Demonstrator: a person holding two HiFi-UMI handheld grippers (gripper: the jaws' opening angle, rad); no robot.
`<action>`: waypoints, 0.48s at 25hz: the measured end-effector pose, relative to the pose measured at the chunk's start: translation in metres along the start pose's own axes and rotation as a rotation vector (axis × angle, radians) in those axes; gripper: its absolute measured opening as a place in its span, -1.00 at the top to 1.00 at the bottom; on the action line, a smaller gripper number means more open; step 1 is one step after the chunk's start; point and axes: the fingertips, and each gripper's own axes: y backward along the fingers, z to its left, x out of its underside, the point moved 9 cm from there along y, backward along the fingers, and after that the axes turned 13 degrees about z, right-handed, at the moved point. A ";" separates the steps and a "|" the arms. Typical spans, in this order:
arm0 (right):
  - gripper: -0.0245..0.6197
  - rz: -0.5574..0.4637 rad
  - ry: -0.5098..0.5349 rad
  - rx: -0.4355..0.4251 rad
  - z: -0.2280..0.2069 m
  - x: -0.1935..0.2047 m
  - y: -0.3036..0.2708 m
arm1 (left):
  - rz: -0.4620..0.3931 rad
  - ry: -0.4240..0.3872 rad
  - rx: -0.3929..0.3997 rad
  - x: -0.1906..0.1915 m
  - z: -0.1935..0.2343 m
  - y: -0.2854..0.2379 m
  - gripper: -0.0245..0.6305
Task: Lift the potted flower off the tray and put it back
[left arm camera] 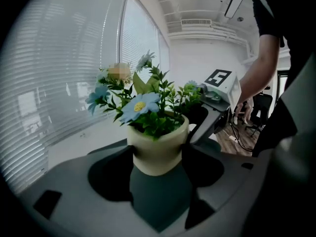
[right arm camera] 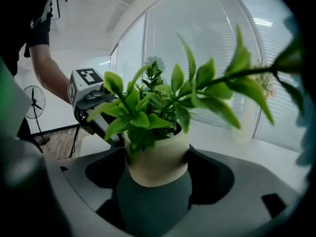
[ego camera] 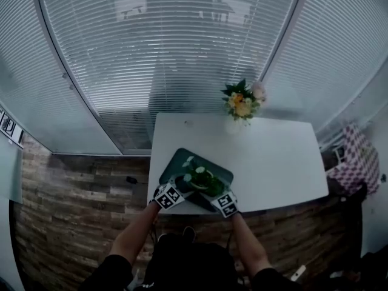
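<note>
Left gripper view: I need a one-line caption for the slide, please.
Left tongs clamp the potted flower over the dark tray, right tongs gripping it from the far side.

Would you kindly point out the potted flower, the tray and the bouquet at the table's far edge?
potted flower (left arm camera: 157, 153): left gripper view, cream pot's front wall.
tray (ego camera: 176, 165): head view, bare far-left corner.
bouquet (ego camera: 242, 108): head view, orange bloom.

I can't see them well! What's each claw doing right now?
Left claw: closed on the flower pot.
Right claw: closed on the same flower pot.
</note>
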 end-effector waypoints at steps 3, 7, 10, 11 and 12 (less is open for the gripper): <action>-0.23 -0.036 0.012 0.020 0.006 -0.011 0.015 | -0.043 -0.021 -0.015 -0.008 -0.002 0.018 0.05; -0.23 -0.081 0.013 0.030 0.015 -0.021 0.034 | -0.076 -0.032 -0.011 -0.017 -0.008 0.040 0.05; -0.23 -0.102 0.000 0.029 0.025 -0.024 0.045 | -0.085 -0.043 -0.001 -0.020 -0.013 0.052 0.05; -0.23 -0.108 -0.003 0.030 0.028 -0.025 0.048 | -0.087 -0.046 0.000 -0.021 -0.014 0.057 0.05; -0.23 -0.114 -0.003 0.032 0.031 -0.026 0.052 | -0.092 -0.048 0.000 -0.022 -0.016 0.061 0.05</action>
